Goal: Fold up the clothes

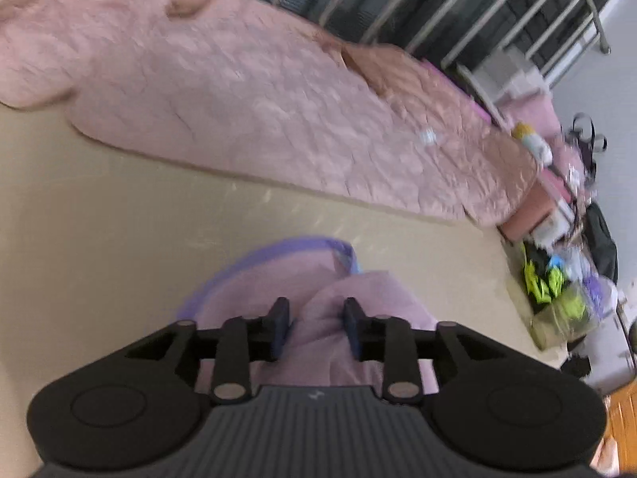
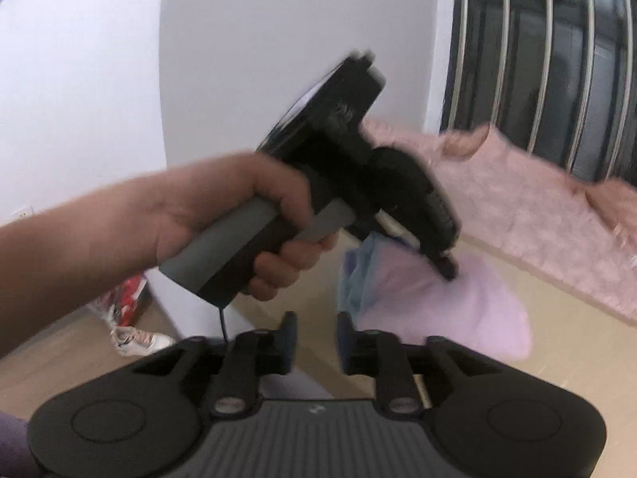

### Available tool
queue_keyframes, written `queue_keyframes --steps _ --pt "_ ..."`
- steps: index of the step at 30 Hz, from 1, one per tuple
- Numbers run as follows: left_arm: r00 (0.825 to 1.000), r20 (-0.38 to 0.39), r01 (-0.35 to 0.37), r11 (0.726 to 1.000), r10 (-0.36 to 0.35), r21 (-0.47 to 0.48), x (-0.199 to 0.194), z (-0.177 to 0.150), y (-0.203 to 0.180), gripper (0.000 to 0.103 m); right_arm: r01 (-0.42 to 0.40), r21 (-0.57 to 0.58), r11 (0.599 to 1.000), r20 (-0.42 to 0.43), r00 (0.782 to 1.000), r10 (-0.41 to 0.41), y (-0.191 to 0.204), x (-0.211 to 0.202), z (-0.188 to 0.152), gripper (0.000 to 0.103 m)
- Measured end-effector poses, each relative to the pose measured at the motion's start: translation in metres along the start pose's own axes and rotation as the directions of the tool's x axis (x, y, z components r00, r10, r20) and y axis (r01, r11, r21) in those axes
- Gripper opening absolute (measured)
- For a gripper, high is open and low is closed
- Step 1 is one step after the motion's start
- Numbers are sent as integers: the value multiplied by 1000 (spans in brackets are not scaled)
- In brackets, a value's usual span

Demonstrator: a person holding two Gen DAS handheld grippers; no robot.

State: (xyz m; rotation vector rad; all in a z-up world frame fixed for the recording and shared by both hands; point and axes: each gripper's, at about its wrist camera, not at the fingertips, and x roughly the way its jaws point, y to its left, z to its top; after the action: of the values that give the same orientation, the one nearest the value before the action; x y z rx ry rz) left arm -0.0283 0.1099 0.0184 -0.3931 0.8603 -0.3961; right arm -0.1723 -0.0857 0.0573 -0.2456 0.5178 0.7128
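the pink garment (image 1: pixel 338 318) lies bunched on the beige tabletop (image 1: pixel 119 219), with a purple trimmed edge (image 1: pixel 247 257) curving along its far side and a bit of light blue fabric (image 2: pixel 358 279) at one end. in the right wrist view the same garment (image 2: pixel 458 306) spreads out as a soft pale mound, blurred at its edges.

the left gripper (image 1: pixel 317 324) sits right over the garment, its jaws partly spread, with a raised fold of pink cloth standing between the dark blue pads (image 1: pixel 352 328). the pads do not seem to press on the cloth, though the blur makes contact hard to judge. seen from the right wrist view, the left gripper (image 2: pixel 448 269) points down at the garment, its tip at the cloth, and a bare hand (image 2: pixel 239 219) wraps the grey handle.

the right gripper (image 2: pixel 316 342) hovers nearer the camera side, beside the garment's blue end, jaws partly spread with only tabletop showing between its pads (image 2: pixel 288 342); it holds nothing.

beyond the garment a quilted pink blanket (image 1: pixel 258 99) lies along the far side of the tabletop, its edge folded over. behind it stand metal railings (image 1: pixel 497 8) against dark panels. to one end there is a clutter of bags and neon yellow items (image 1: pixel 549 283). a pale wall (image 2: pixel 258 40) fills the other side, and a white shoe (image 2: pixel 139 340) lies on the floor below.
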Motion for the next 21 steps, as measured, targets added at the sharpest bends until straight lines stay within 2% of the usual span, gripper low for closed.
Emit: queue_keyframes --steps 3,5,7,10,13,16,17,19,21 --pt "997 70 33 999 -31 -28 -36 -8 7 41 39 79 996 55 998 -43 -44 -13 -2 42" --pt "995 79 65 997 -61 -44 -46 -15 7 41 83 155 984 26 996 -88 -80 -2 -2 42" --pt "997 58 61 997 -58 -41 -46 -26 0 41 106 224 969 2 994 -110 -112 11 -1 37" --pt "998 56 -14 998 18 -57 -42 -42 -6 40 32 262 965 -20 999 -28 -134 39 8 37" --pt "986 109 -108 979 128 -173 -51 -43 -2 37 -36 300 953 -46 998 52 -143 66 19 36" --pt "969 133 -172 953 210 -250 -70 -42 3 38 -142 405 903 -103 974 200 -161 93 19 37" --pt "969 112 -182 945 220 -273 -74 -43 5 38 -173 449 877 -113 962 247 -167 100 16 36" --pt "984 55 -146 943 170 -300 -69 -52 5 38 -208 512 833 -114 945 306 -172 109 9 21" --pt "991 28 -117 933 135 -339 -58 -60 7 38 -224 560 797 -94 939 330 -179 110 4 18"
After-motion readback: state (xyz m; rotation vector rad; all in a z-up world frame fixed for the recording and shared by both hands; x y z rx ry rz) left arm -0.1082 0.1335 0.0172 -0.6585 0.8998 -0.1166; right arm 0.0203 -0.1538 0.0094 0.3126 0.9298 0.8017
